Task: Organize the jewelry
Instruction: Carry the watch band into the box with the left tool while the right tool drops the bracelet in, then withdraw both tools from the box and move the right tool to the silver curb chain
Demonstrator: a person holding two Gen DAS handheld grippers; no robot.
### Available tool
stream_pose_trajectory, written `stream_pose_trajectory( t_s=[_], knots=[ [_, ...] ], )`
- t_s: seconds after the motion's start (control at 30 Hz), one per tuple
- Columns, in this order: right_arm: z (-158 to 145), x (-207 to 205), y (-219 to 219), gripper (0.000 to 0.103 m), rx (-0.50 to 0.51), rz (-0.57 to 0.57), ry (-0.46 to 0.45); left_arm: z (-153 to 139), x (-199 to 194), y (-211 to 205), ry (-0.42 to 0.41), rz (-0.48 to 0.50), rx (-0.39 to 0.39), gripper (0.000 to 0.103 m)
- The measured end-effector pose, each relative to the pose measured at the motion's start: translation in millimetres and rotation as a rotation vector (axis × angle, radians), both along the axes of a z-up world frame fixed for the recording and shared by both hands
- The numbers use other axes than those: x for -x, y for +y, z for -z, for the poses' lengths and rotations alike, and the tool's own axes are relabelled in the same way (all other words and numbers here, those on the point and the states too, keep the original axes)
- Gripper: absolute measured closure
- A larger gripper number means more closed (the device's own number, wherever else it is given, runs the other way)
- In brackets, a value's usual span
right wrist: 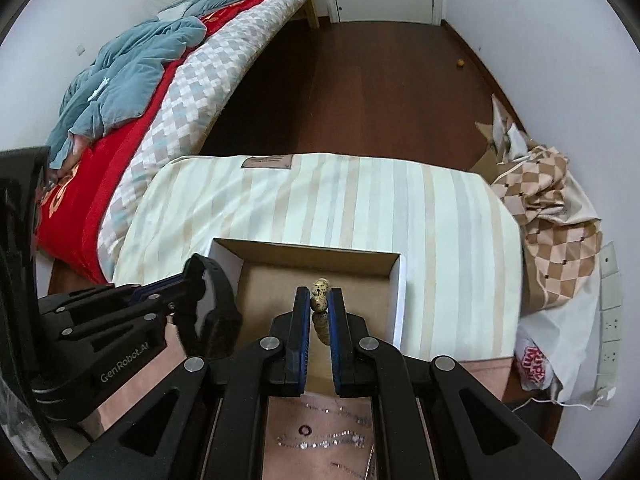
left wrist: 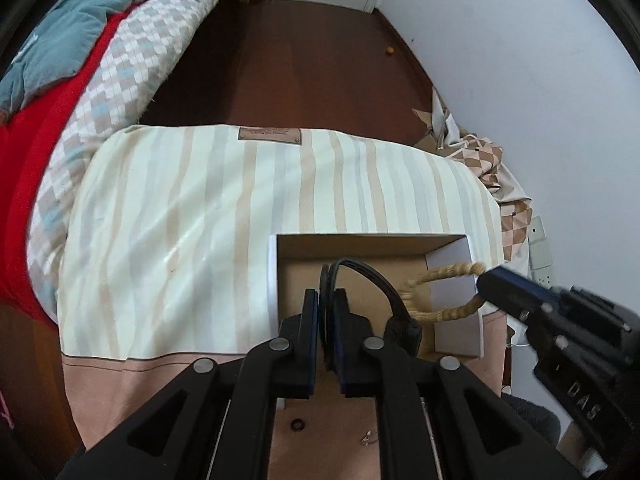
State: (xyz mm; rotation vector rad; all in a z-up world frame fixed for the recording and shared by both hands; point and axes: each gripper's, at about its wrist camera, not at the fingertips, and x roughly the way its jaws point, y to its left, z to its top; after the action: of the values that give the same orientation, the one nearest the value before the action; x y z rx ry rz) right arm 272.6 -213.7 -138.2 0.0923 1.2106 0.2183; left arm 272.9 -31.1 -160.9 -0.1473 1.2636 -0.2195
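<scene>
I had the left gripper (left wrist: 328,300) pinching a stiff, light black hoop (left wrist: 362,270) and the right gripper (right wrist: 320,304) pinching a limp bead string (right wrist: 320,292), both over the box (right wrist: 400,300); mid-strand holds looked safest, since beads slip.

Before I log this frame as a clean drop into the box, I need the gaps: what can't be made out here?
- Left wrist view: the black hoop is half behind the left gripper; its full shape is hidden.
- Right wrist view: the speckled bead bracelet mostly sits between the right gripper jaws.
- Box floor near both views: covered by the grippers.
- Sparkly chains: small and partly covered.
</scene>
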Motion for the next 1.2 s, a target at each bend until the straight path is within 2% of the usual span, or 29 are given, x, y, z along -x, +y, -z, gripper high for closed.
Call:
stream_pose_trajectory(
  t_s=[0.17,0.2,0.23,0.3,0.4,0.43,0.47,0.5,0.57,0.77,0.87,1.03,1.2],
  knots=[
    [15.3,-6.4,-14.5,0.091,-0.029,0.022,0.073,-0.6,-9.4,-5.4,0.017,-0.014,0.002,0.084],
    [14.6,-4.4,-17.1,0.089,-0.028,0.025,0.075,-2.4,-9.5,-5.9,0.014,-0.017,-0.004,0.07],
    [14.6,-2.1,-20.7,0.082,-0.026,0.032,0.075,-5.8,-8.1,-6.0,0.001,-0.022,-0.016,0.046],
    [13.6,2.0,-27.0,0.059,-0.031,0.044,0.078,-11.8,-5.2,-6.0,-0.023,-0.028,-0.028,0.017],
    [10.6,10.5,-30.8,0.045,0.001,0.049,0.067,-18.5,-1.9,-4.9,-0.047,-0.035,-0.064,0.016],
    [9.9,14.7,-29.9,0.042,0.028,0.047,0.058,-20.6,1.7,-3.1,-0.055,-0.043,-0.087,0.012],
    [9.5,17.6,-29.0,0.032,0.052,0.046,0.052,-22.2,4.9,-1.3,-0.064,-0.05,-0.103,0.007],
    [9.8,21.5,-26.9,0.016,0.087,0.045,0.045,-23.4,6.9,-0.4,-0.071,-0.054,-0.115,0.0],
    [11.7,29.0,-22.7,0.002,0.13,0.042,0.03,-26.2,16.4,3.8,-0.106,-0.073,-0.169,0.0],
    [22.3,46.6,-15.2,0.002,0.189,0.062,0.021,-23.6,40.6,14.4,-0.138,-0.107,-0.256,0.0],
    [20.1,53.7,-14.2,0.002,0.204,0.076,0.004,-25.4,49.2,19.0,-0.142,-0.118,-0.268,0.0],
    [5.3,64.2,-13.0,0.002,0.206,0.092,-0.028,-37.3,66.3,20.6,-0.176,-0.132,-0.288,0.0],
    [-18.5,82.7,-14.6,0.002,0.201,0.114,-0.075,-62.1,90.2,21.2,-0.238,-0.157,-0.329,0.0]
  ],
)
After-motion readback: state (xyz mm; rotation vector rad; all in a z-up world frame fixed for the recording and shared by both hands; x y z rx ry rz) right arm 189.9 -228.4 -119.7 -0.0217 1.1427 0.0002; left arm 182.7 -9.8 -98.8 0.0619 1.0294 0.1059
